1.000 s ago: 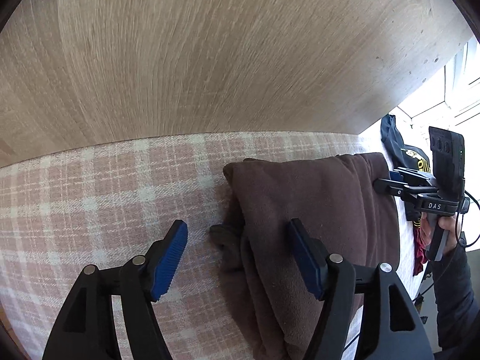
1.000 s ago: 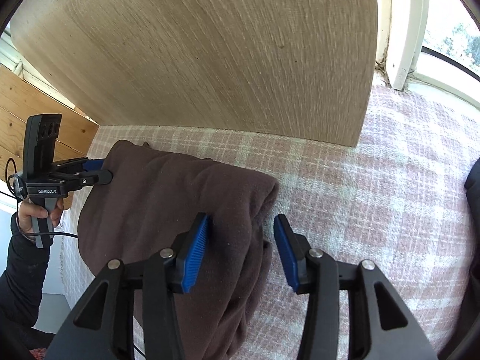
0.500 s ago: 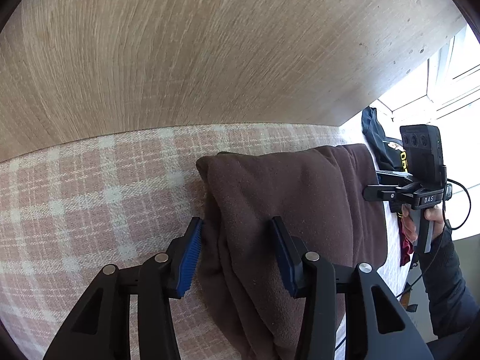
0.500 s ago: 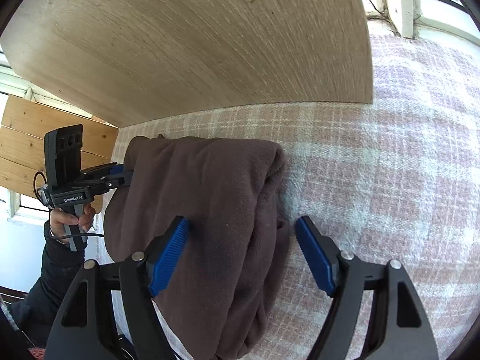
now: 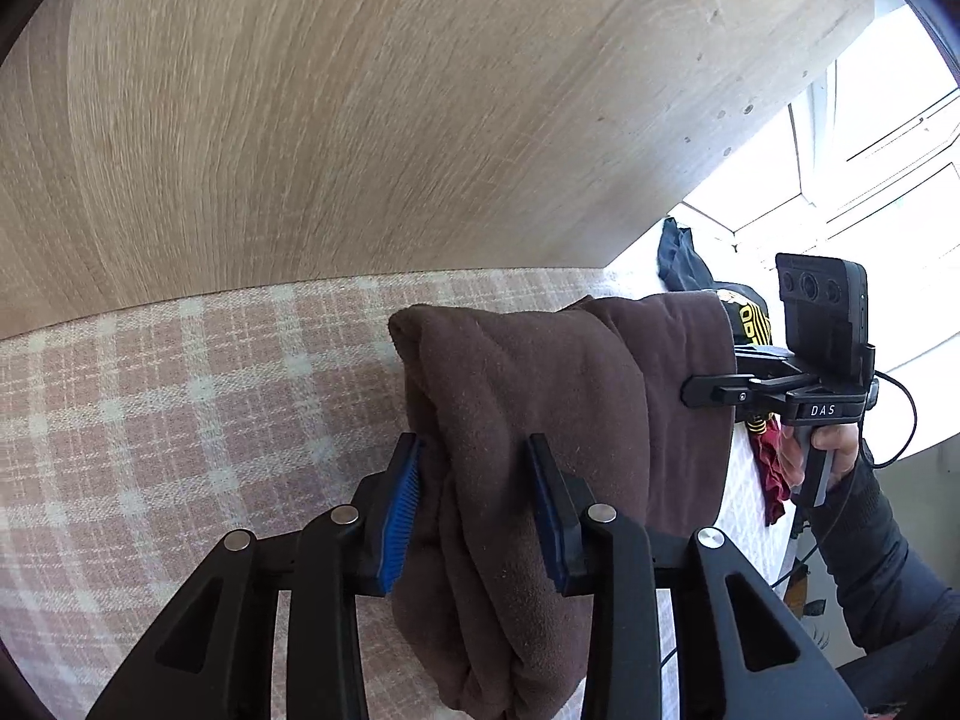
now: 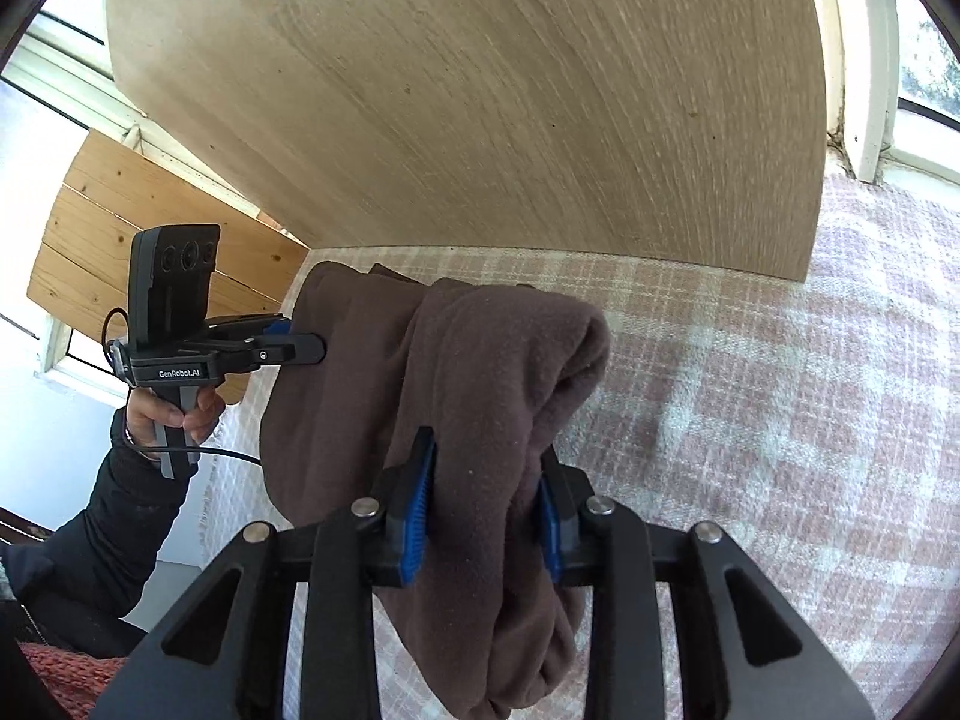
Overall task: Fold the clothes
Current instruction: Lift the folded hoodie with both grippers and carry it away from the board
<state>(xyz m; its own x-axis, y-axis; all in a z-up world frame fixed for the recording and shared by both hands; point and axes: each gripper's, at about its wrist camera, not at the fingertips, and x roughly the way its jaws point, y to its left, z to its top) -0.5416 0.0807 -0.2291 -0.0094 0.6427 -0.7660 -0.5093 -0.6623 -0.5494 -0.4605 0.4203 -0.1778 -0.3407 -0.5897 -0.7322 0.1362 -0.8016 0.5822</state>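
From your left wrist camera, your left gripper (image 5: 474,504) has just been closing, and now its two blue pads (image 5: 401,510) press on one end of the folded brown garment (image 5: 540,408). The thick fold is squeezed between the pads and a loose part hangs below them. The garment is stretched across to your right gripper (image 5: 717,393), which meets its far end; from here you cannot see those pads, because the cloth covers them. Your right hand (image 5: 825,456) holds the handle, with a dark sleeve (image 5: 882,564) behind it. Under the garment lies the pink checked blanket (image 5: 180,420), and behind this stands a pale wooden board (image 5: 360,120). Near the window side there are some other clothes (image 5: 690,258), dark with yellow print.

From your right wrist camera, your right gripper (image 6: 483,507) has also just been closing, and its blue pads (image 6: 417,510) are clamped on the other end of the same brown garment (image 6: 480,372). The cloth bulges between them and hangs down below. At the far end your left gripper (image 6: 300,351) touches the cloth, and your left hand (image 6: 174,414) is around its handle. The garment appears lifted a little off the checked blanket (image 6: 780,420), held between your two tools. Behind it you see the wooden board (image 6: 480,120) and some wooden planks (image 6: 120,228) at the left
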